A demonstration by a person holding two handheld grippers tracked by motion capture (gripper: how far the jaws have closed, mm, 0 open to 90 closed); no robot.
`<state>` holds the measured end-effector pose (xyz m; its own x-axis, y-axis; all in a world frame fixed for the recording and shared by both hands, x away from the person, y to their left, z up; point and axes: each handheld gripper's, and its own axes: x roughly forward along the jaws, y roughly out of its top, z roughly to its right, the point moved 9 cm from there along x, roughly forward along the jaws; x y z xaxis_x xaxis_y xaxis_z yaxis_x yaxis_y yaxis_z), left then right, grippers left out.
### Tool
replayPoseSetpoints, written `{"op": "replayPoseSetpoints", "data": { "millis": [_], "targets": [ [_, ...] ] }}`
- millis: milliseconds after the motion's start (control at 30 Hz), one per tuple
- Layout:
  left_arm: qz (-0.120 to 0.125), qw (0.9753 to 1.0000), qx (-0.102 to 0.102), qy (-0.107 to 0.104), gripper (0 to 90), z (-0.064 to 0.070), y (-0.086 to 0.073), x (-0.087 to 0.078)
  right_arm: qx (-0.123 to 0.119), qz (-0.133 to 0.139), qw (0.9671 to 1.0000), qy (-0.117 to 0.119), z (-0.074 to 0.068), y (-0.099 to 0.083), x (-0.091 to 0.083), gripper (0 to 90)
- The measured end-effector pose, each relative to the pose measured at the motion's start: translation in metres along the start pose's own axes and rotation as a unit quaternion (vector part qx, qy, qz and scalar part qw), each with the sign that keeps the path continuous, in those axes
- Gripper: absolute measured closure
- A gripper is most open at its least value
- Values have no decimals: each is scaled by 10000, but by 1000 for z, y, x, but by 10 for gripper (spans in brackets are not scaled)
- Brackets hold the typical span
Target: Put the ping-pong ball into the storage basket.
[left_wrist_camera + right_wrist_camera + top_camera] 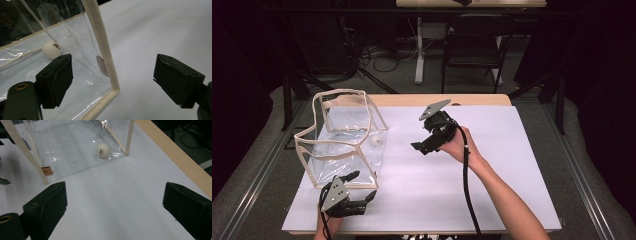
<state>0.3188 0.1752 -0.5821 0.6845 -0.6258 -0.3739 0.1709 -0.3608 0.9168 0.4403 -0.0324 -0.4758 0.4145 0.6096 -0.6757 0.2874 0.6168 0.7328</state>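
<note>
Bag with ball inside, just ahead of left gripper.
Left gripper jaws apart, straddling bag's near corner edge, not clamped. Right gripper jaws apart, empty, held above table, well right of bag, pointing at it.

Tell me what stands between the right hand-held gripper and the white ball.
The clear bag's wall does. The white ball lies inside the bag, and the right hand-held gripper, jaws open, faces it across bare white table outside that wall.
</note>
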Motion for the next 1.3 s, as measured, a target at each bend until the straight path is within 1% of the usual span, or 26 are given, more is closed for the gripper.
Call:
{"op": "replayPoseSetpoints", "data": {
  "millis": [500, 767, 1300],
  "targets": [
    [-9, 10000, 11, 0, 161, 0, 0, 0, 89, -77, 9997, -200, 7, -33, -8, 54],
    [-14, 10000, 19, 13, 161, 0, 0, 0, 202, -98, 9993, -284, 11, -50, -14, 55],
    [-21, 10000, 13, 7, 161, 0, 0, 0, 365, -149, 9985, -369, 14, -80, -21, 57]
  ]
}}
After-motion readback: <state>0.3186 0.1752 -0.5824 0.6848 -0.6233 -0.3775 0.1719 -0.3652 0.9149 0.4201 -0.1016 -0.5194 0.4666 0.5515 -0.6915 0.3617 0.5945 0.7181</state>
